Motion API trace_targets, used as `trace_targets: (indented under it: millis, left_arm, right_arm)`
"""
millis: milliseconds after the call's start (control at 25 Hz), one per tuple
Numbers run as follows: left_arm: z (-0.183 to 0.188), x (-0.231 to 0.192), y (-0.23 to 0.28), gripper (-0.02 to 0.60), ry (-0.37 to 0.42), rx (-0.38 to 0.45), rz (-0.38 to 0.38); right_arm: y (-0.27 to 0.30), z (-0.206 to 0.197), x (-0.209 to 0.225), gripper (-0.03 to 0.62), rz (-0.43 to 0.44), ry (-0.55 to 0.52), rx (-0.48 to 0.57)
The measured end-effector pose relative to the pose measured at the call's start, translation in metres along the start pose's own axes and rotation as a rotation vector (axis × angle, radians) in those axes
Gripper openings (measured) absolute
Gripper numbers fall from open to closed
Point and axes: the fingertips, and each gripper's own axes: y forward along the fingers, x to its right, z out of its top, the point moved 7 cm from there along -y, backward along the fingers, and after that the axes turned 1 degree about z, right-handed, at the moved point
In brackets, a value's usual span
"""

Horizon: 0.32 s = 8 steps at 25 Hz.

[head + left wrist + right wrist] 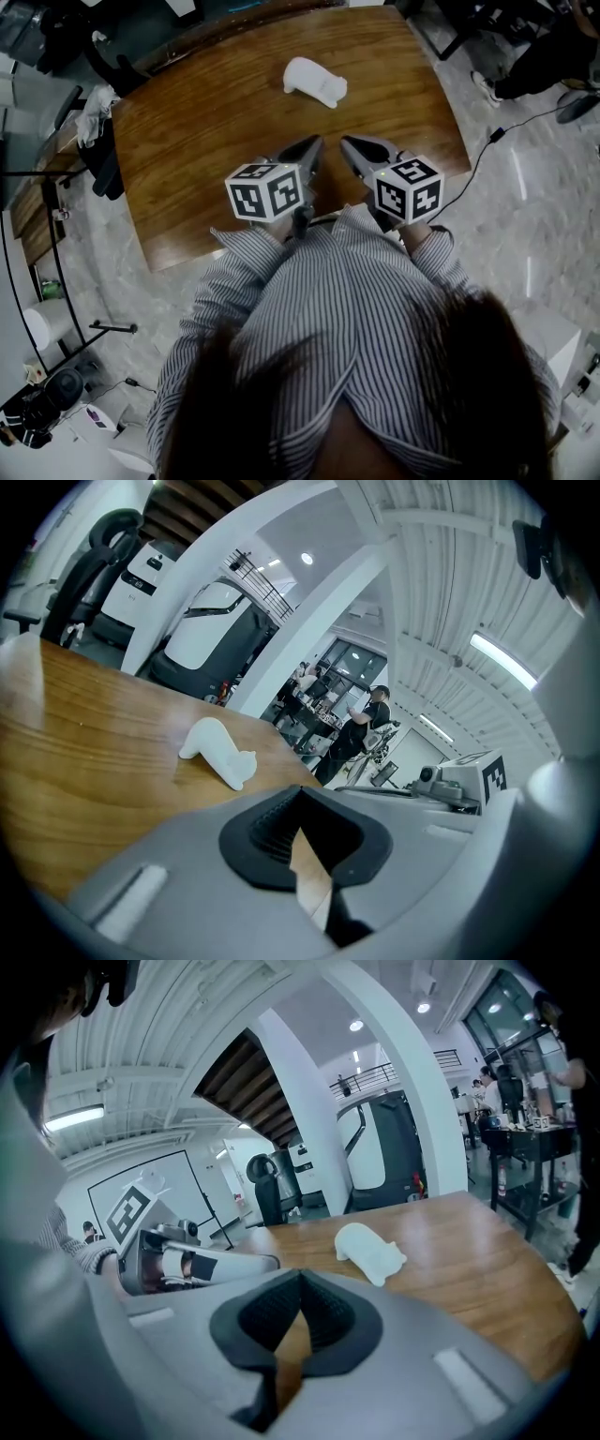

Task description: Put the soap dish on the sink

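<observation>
The soap dish [315, 82] is a small white moulded piece lying on the far part of the wooden table [206, 122]. It also shows ahead of the jaws in the left gripper view [218, 751] and in the right gripper view [371, 1252]. My left gripper [314, 143] and right gripper [346, 142] hover side by side over the table's near edge, close to the person's striped shirt and well short of the dish. Both sets of jaws meet at the tips, with nothing between them [300, 794] [298, 1279].
A dark chair [98, 141] with a cloth on it stands at the table's left edge. A black cable [487, 150] runs over the tiled floor on the right. People stand at a desk [361, 728] far behind the table.
</observation>
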Motion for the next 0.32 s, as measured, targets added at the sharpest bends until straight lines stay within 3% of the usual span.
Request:
trace_targets:
  millis: [320]
  left_arm:
    - [-0.0007,-0.0022,-0.0018,-0.002,-0.007,0.003,0.001]
  right_arm:
    - [0.0004,-0.0021,-0.0055,0.002,0.020,0.003,-0.009]
